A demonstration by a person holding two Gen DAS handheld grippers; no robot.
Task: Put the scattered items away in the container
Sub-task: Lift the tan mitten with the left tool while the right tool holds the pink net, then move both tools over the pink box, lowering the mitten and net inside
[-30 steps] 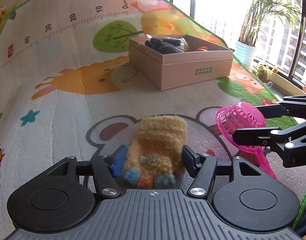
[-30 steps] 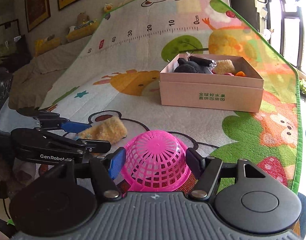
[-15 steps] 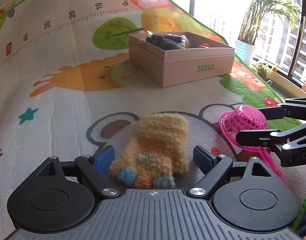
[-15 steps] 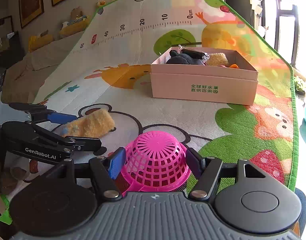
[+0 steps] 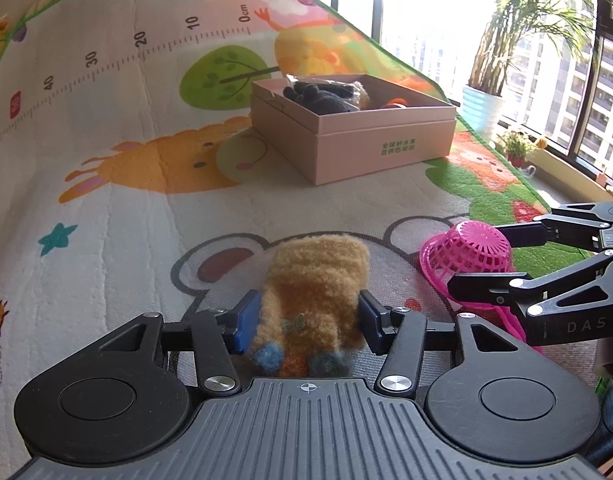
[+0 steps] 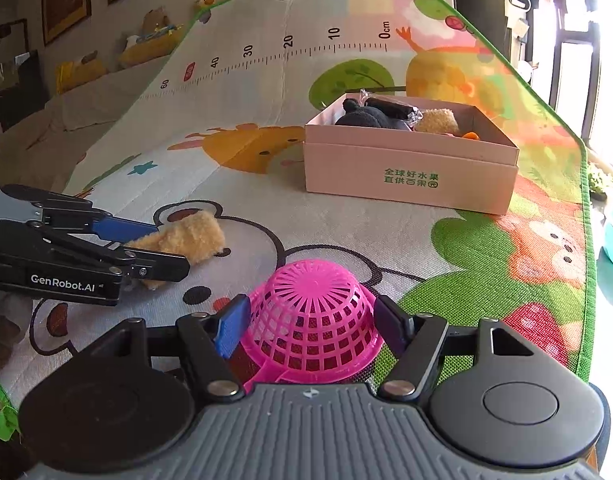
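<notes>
The pink box stands on the play mat and already holds some things: a dark soft item, a fuzzy tan piece and something orange. So a part of the tidying looks done.

Two items are left on the mat, well apart from the box. The left gripper has just been closing its jaws, and now its blue pads press on both sides of the fuzzy orange glove, which lies flat on the mat. The right gripper is around the pink mesh strainer, which lies upside down; its pads touch the strainer's sides, so I judge it is clamped on it.

Both items seem not lifted yet. What remains, I think, is to raise them, carry them to the box and drop them inside.
</notes>
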